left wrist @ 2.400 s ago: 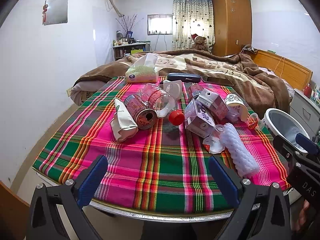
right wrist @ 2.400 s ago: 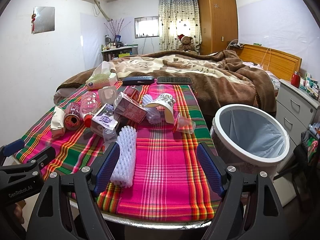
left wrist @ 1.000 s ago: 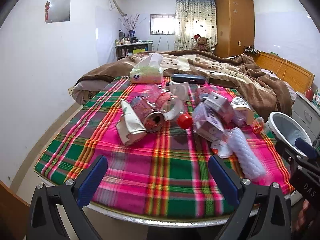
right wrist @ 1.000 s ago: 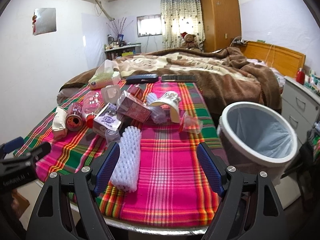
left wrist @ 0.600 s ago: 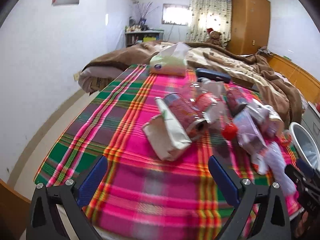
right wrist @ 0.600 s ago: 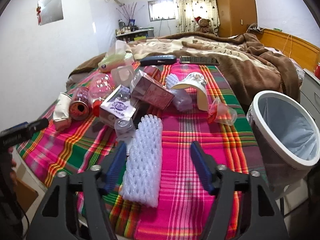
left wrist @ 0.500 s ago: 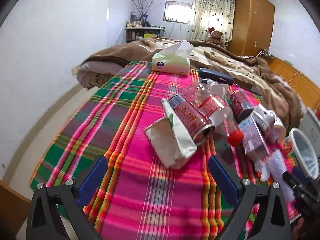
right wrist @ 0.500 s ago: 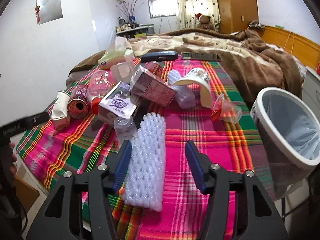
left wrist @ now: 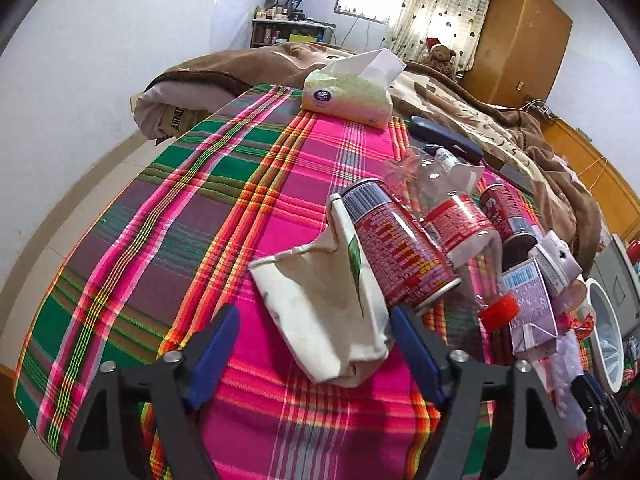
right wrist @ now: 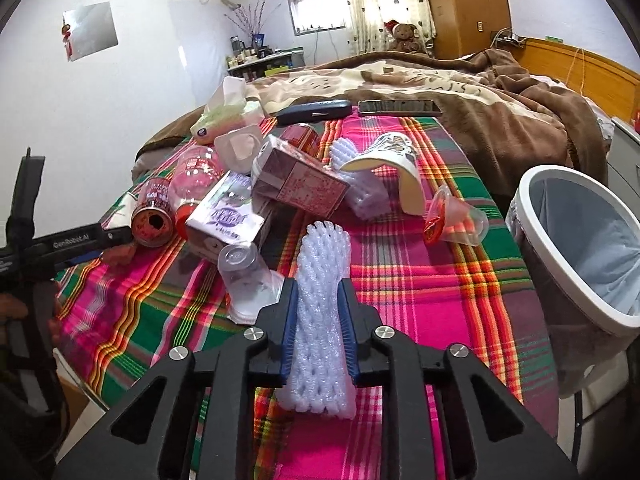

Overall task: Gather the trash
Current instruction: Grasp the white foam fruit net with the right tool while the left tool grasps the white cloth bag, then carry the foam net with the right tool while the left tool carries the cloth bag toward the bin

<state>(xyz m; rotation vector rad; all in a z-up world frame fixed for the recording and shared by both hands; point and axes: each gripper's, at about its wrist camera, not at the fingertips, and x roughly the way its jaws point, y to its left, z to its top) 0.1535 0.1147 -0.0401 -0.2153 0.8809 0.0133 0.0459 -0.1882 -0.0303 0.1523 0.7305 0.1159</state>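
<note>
Right wrist view: right claw (right wrist: 318, 324) has just closed, pinching foam net sleeve (right wrist: 322, 300) on desk (right wrist: 420, 288) | left claw (left wrist: 316, 350) closing, not yet pinching crumpled paper bag (left wrist: 320, 308) | advice: lift foam clear, then swing to bin (right wrist: 576, 240).

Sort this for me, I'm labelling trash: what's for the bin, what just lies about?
Trash job: white foam net sleeve in right claw; crumpled cream paper bag; red drink can; white lined bin.
Lying about: green tissue pack; dark glasses case.
</note>
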